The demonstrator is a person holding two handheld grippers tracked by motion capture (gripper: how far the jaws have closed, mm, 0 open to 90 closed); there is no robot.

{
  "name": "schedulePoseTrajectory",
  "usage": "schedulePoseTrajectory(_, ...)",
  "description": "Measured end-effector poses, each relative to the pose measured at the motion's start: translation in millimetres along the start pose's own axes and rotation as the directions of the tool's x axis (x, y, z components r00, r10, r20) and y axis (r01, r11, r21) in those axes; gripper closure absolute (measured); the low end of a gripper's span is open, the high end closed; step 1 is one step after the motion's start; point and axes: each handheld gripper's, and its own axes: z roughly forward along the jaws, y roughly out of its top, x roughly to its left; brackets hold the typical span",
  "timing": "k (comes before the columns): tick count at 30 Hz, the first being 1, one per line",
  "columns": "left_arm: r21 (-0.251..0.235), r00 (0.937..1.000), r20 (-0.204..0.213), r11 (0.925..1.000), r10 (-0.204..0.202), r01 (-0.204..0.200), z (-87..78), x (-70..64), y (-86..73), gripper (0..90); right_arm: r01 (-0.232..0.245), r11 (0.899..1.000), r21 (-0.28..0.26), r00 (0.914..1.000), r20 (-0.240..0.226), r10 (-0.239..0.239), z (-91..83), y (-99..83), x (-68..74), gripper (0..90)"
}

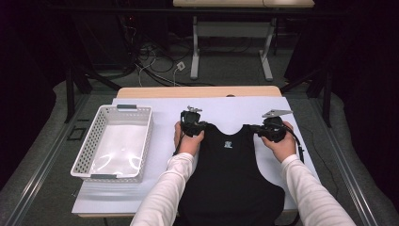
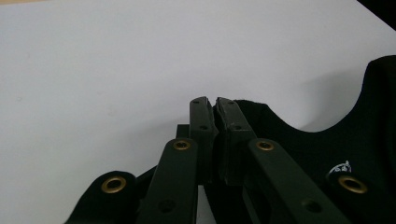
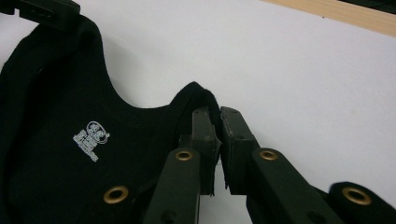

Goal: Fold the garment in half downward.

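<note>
- The black vest [image 1: 230, 179] lies flat on the white counter [image 1: 155, 193], to the right of the white basket [image 1: 114, 141].
- The left tongs [image 2: 211, 105] are clenched on the vest's left shoulder strap.
- The right tongs [image 3: 215, 114] are clenched on the right strap.
- The right gripper view shows fabric pinched between the jaws and the vest's white logo [image 3: 91, 140].

Your vest [image 1: 230, 174] lies on the counter [image 1: 244, 106] right in front of you, with the basket [image 1: 94, 146] off to its left.
</note>
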Motion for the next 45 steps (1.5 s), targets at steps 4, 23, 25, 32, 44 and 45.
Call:
schedulePoseTrajectory(4,-0.011,0.9999,0.005,0.9999,-0.01,0.01,-2.6,1.8,0.3,86.1,0.001,1.0,-0.009,1.0,0.004,-0.001,-0.3,3.8,0.7,85.3)
schedulePoseTrajectory(23,-0.098,0.998,0.058,0.9947,-0.025,0.03,-36.0,4.5,2.2,86.0,0.037,0.997,-0.062,0.9993,0.005,-0.037,-17.5,19.2,13.5,85.2)
schedulePoseTrajectory(25,-0.101,0.9974,0.067,0.9943,-0.027,0.034,-38.3,4.2,0.4,86.0,0.039,0.997,-0.066,0.9992,-0.001,-0.039,-19.5,19.6,14.7,85.2)
schedulePoseTrajectory(32,-0.117,0.9942,0.102,0.992,-0.036,0.048,-46.1,1.7,-4.0,86.0,0.049,0.995,-0.092,0.9986,-0.016,-0.05,-29.0,20.4,23.5,85.2)
schedulePoseTrajectory(44,-0.153,0.9877,0.156,0.9876,-0.01,0.035,-67.0,-12.6,-8.8,86.0,0.063,0.989,-0.136,0.9963,-0.049,-0.07,-50.8,19.5,38.5,85.2)
schedulePoseTrajectory(45,-0.155,0.9872,0.159,0.9874,-0.007,0.032,-68.6,-13.7,-9.6,86.0,0.063,0.989,-0.136,0.9961,-0.052,-0.071,-52.6,19.0,39.5,85.2)
